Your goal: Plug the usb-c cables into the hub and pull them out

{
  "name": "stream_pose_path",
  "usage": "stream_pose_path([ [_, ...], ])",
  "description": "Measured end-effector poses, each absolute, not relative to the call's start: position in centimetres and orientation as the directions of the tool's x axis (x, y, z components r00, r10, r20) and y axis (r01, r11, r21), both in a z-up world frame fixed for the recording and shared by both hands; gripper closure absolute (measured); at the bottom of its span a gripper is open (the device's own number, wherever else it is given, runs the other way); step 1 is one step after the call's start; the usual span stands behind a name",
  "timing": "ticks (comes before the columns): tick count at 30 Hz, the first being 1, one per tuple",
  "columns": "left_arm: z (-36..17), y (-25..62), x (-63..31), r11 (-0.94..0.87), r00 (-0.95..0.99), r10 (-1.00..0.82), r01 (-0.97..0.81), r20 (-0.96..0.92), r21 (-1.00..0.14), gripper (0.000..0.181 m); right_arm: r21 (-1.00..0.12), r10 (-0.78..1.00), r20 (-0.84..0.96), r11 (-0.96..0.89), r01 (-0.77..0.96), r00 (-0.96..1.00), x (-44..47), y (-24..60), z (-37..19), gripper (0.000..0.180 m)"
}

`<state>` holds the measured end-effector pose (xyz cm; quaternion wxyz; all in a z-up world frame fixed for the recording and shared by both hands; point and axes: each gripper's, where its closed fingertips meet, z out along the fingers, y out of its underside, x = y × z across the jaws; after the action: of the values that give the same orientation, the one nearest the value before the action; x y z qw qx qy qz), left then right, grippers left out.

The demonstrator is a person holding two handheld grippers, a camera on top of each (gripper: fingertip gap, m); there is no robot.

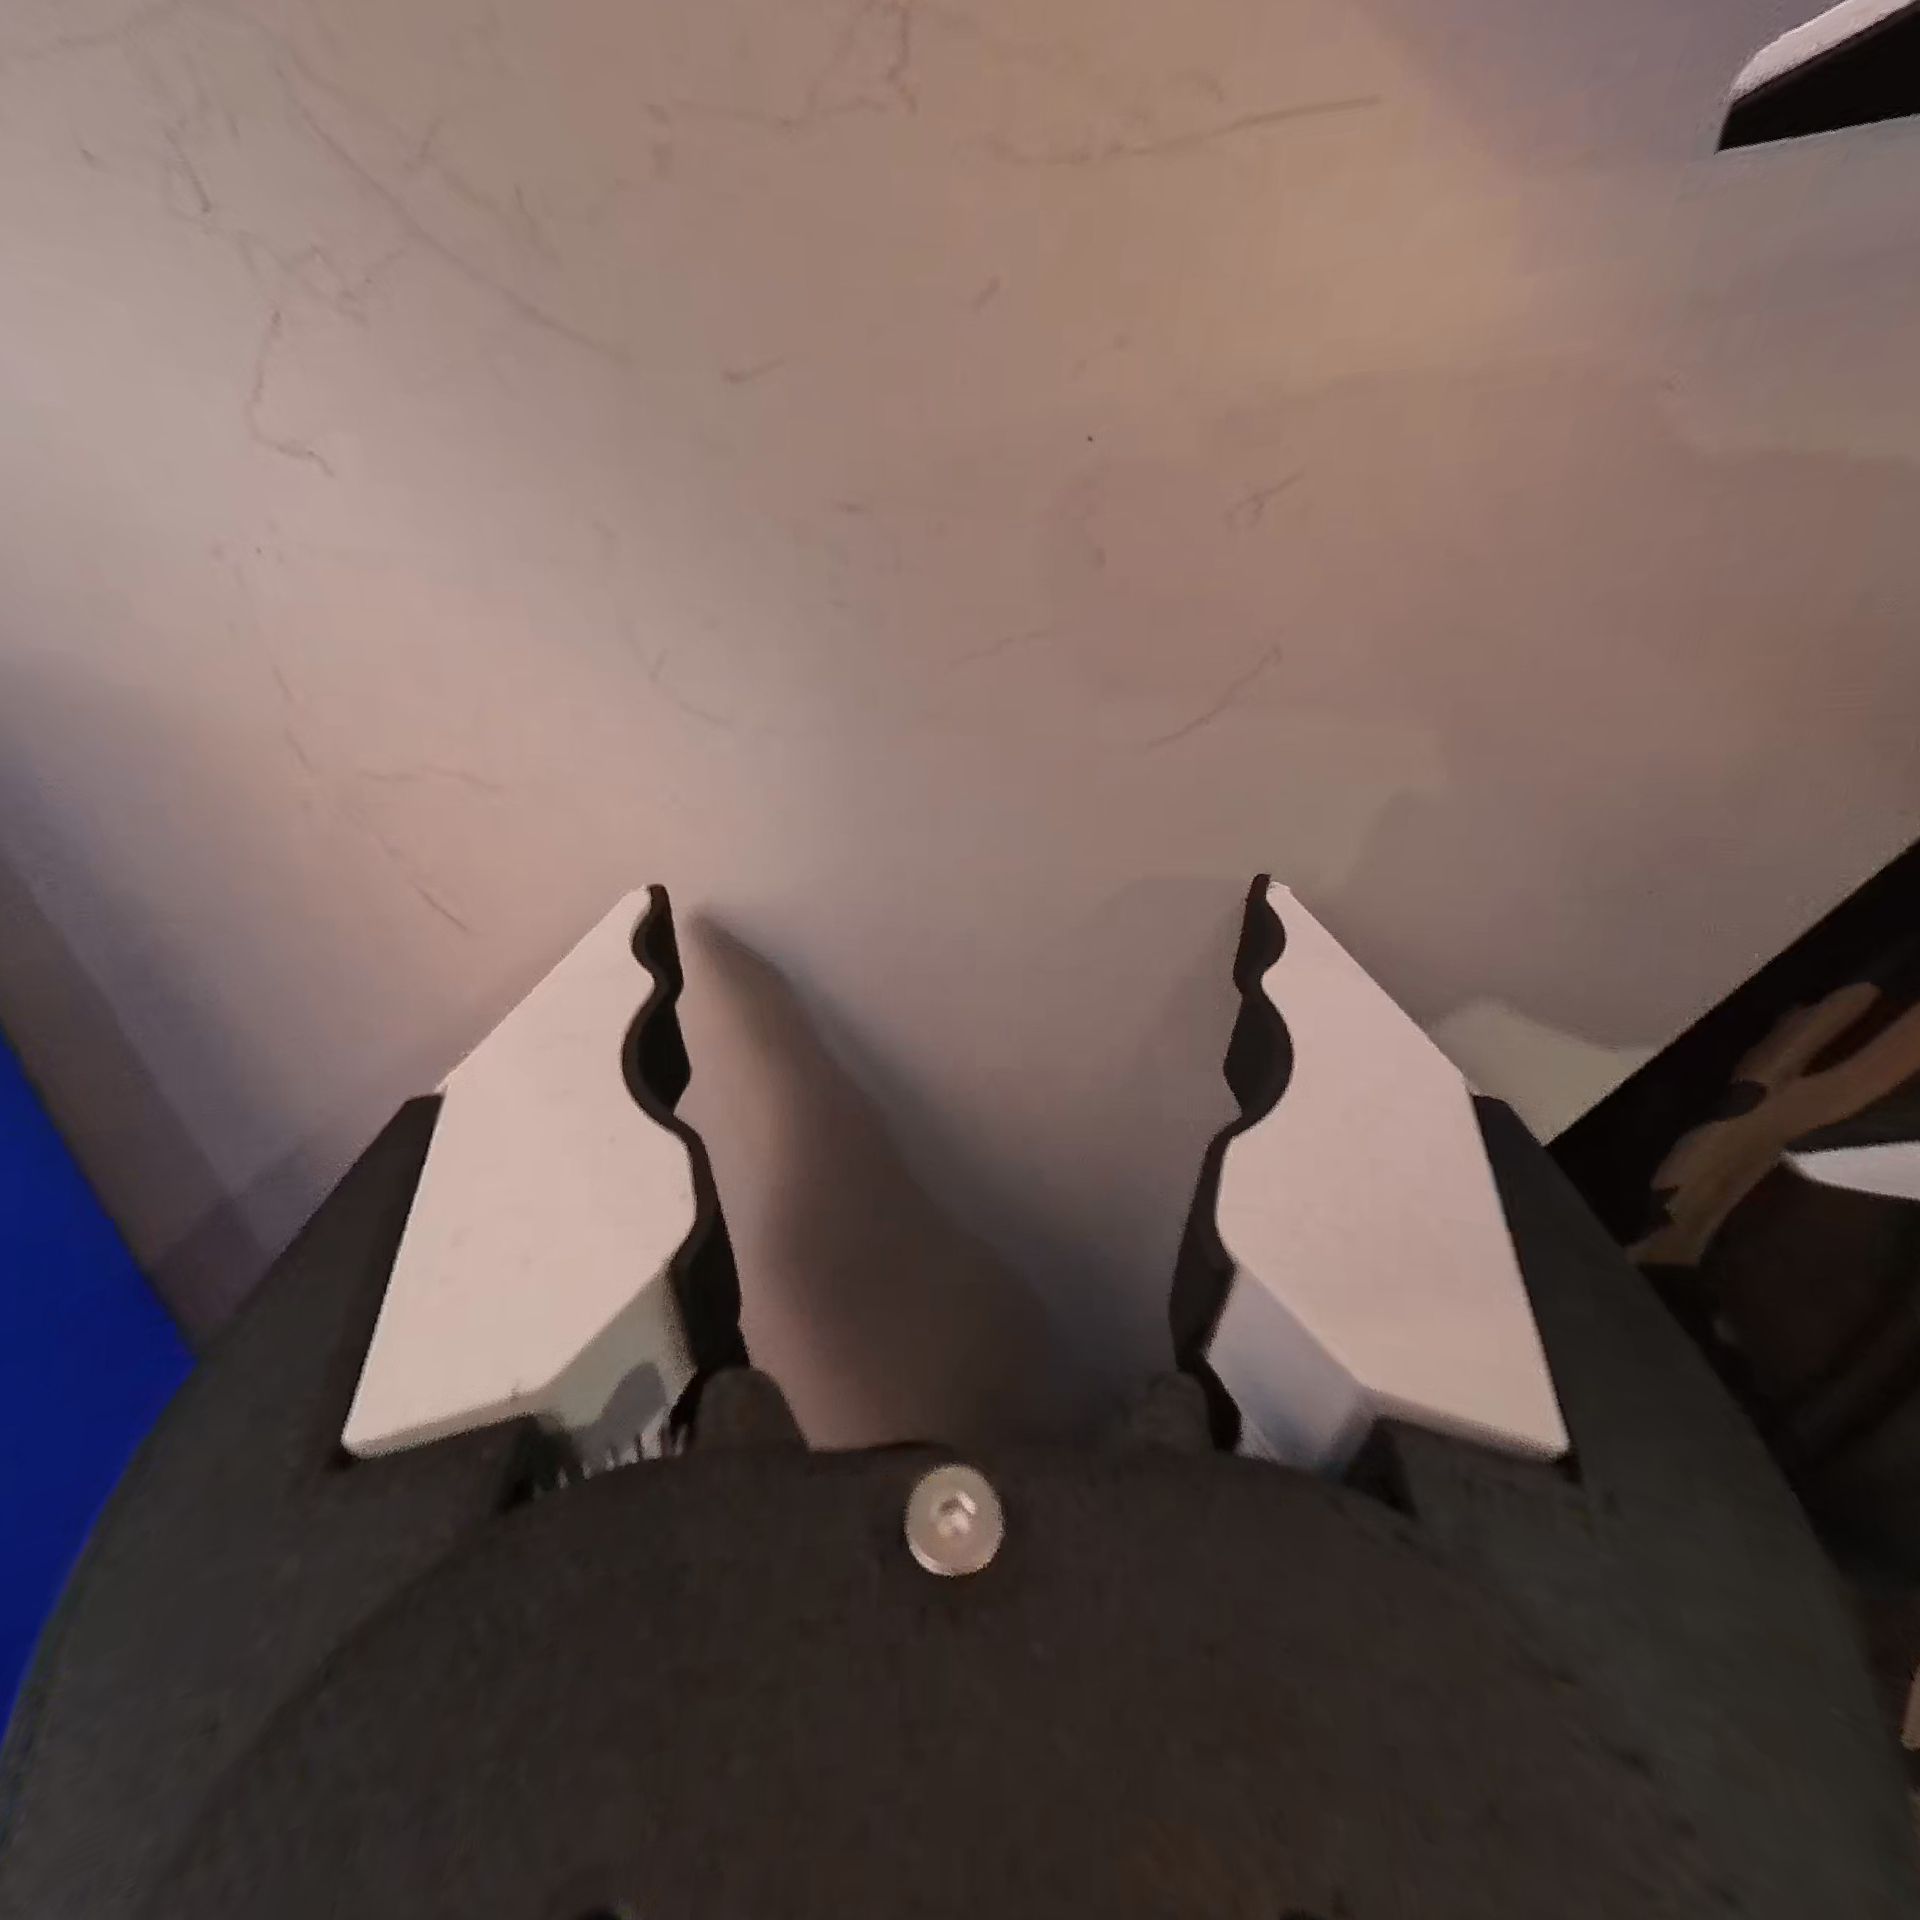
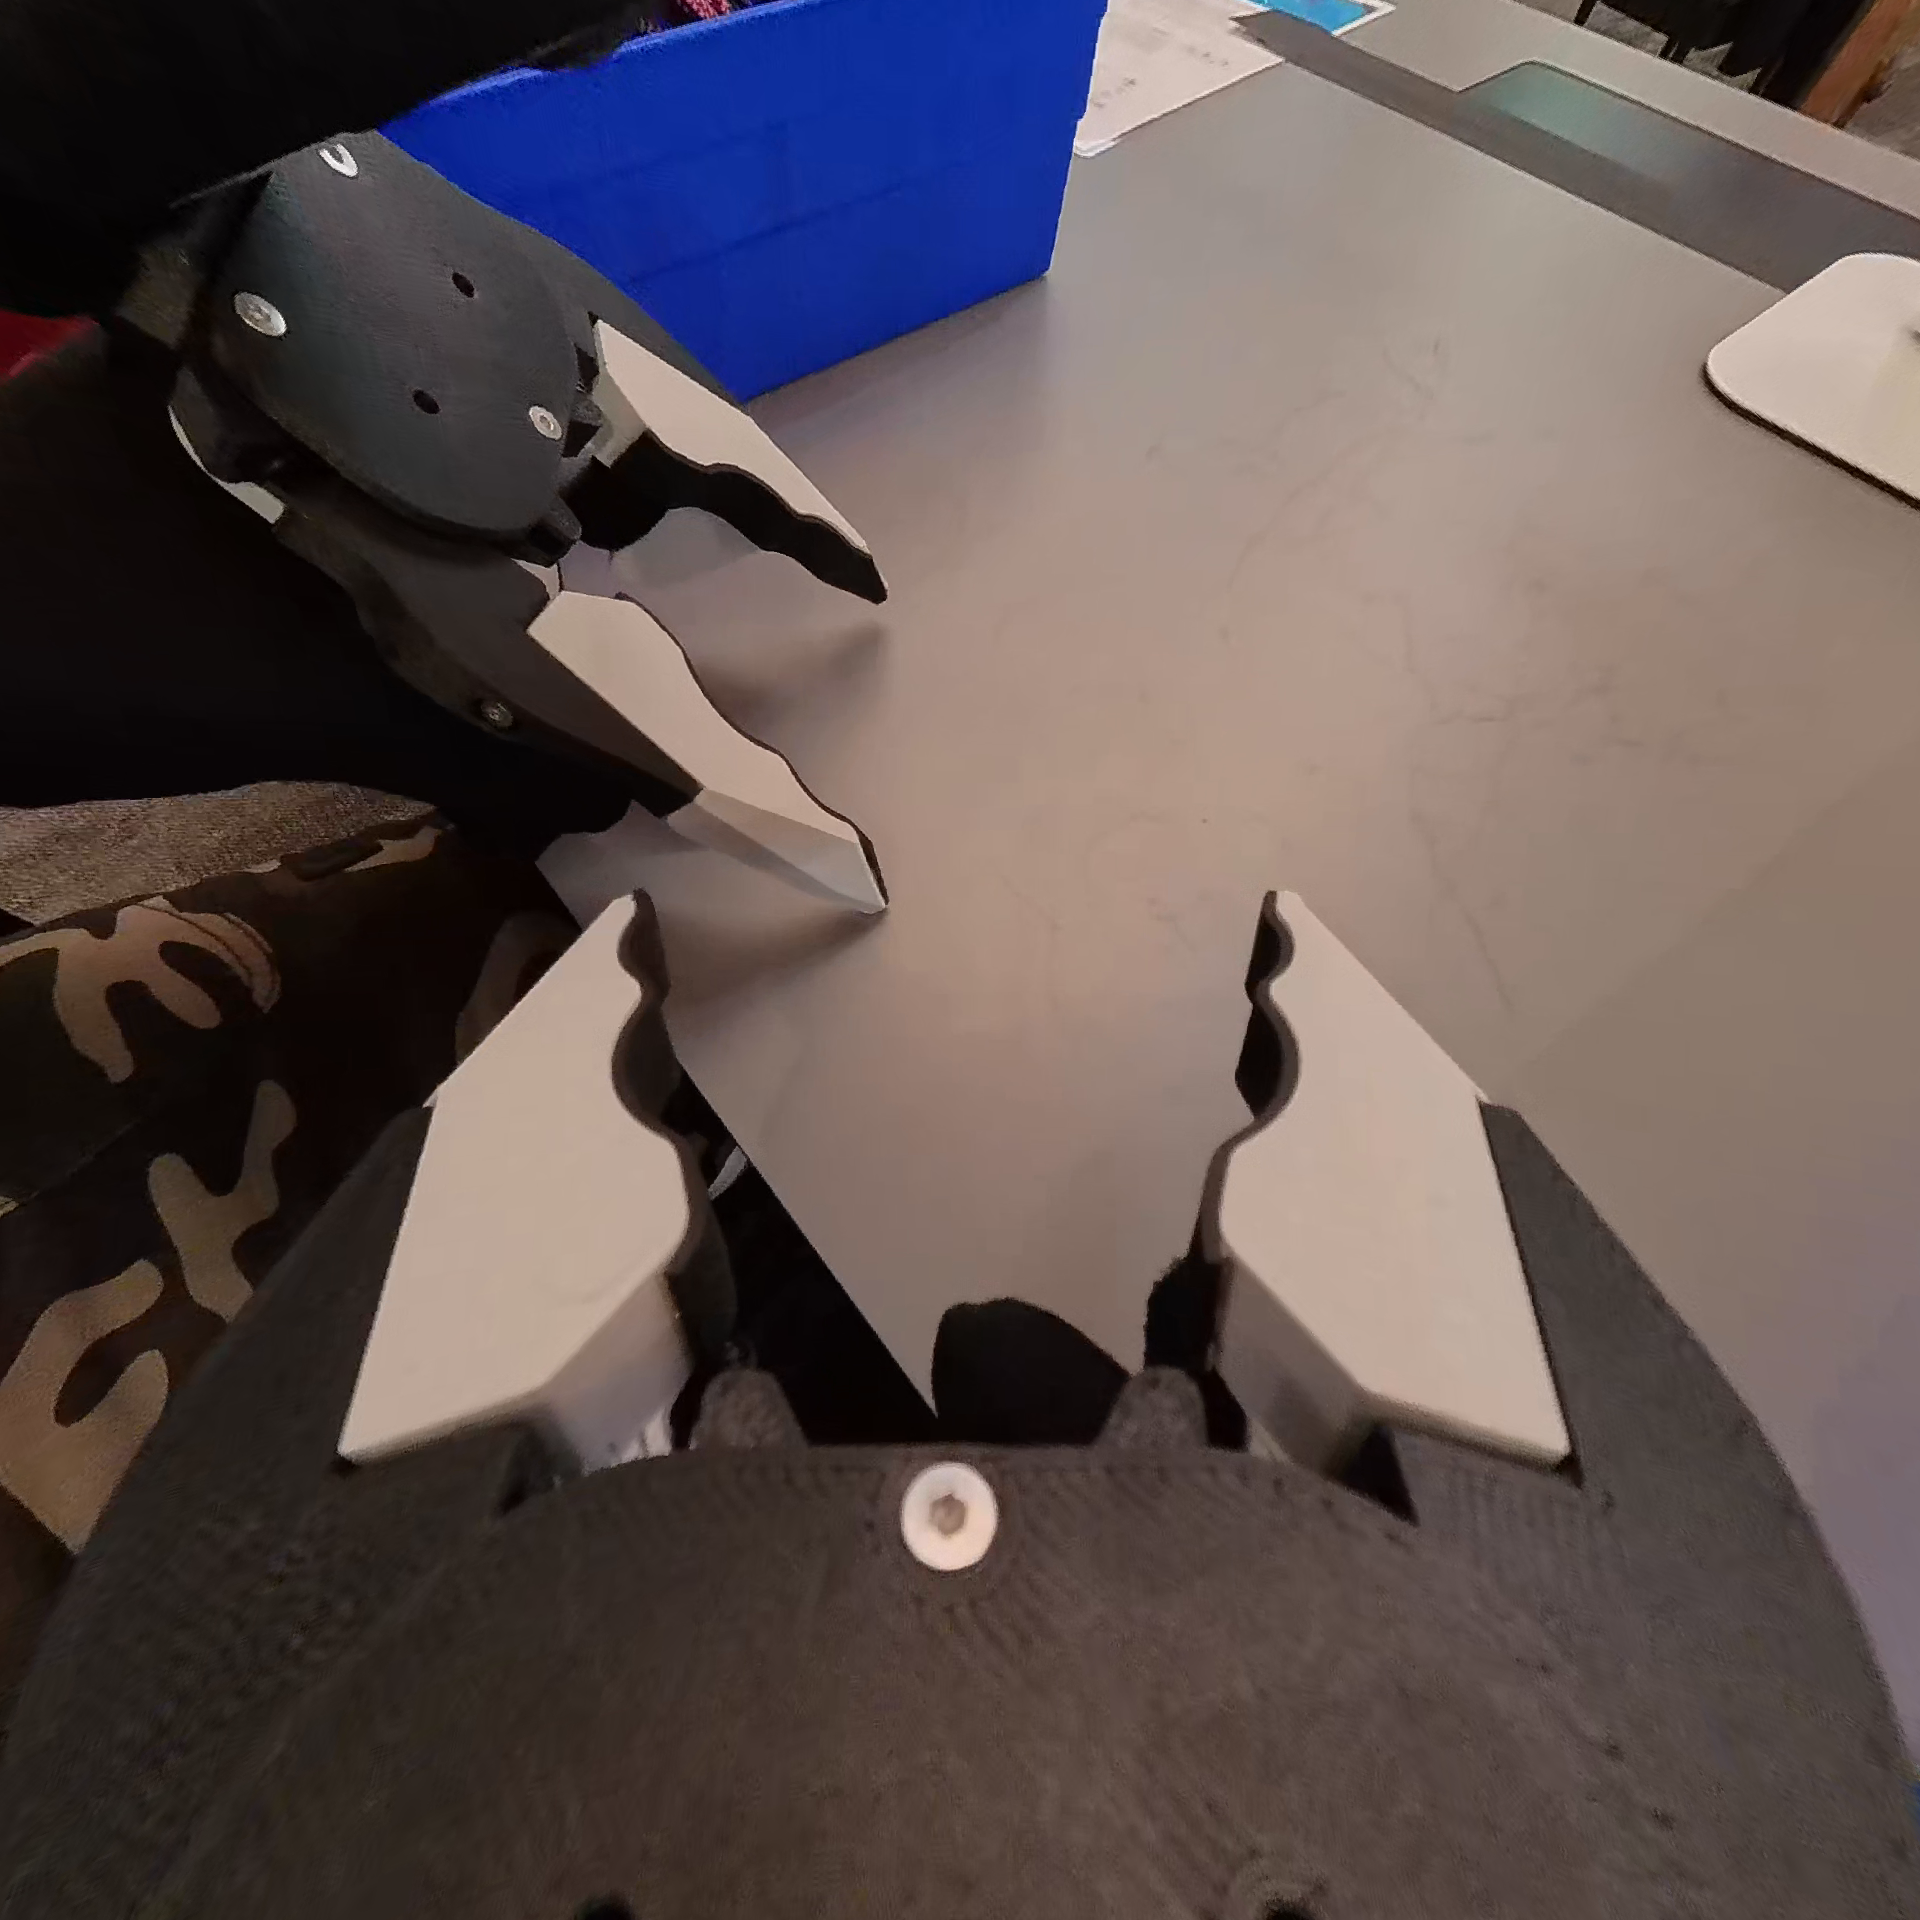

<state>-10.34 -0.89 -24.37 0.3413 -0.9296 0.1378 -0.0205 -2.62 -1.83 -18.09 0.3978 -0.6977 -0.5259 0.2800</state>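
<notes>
Both my left tongs [image 2: 881, 753] and right tongs [image 2: 956, 904] hang released over bare tabletop [image 2: 1299, 623], awaiting cables I cannot see.

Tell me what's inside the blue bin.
The blue bin shows mostly its outer wall. Only a bit of something dark and reddish peeks over its rim at the top; the wall hides the rest inside.

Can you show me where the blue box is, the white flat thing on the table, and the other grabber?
blue box [image 2: 831, 177], right wrist view, on its front wall.
white flat thing [image 2: 1829, 364], right wrist view, on its top face near the rounded corner.
left gripper [image 2: 881, 750], right wrist view, midway between its open jaws.
</notes>
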Motion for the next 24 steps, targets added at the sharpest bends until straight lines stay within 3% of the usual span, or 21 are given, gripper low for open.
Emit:
stream_pose_path([
  [24, -24.61, -0.8, -10.27, -0.728, 0.961, -0.275, -0.212, -0.005, -0.651, 0.077, -0.848, 0.952, 0.044, -0.125, 0.515, 0.303, -2.33, -1.31, -18.09, 0.065],
])
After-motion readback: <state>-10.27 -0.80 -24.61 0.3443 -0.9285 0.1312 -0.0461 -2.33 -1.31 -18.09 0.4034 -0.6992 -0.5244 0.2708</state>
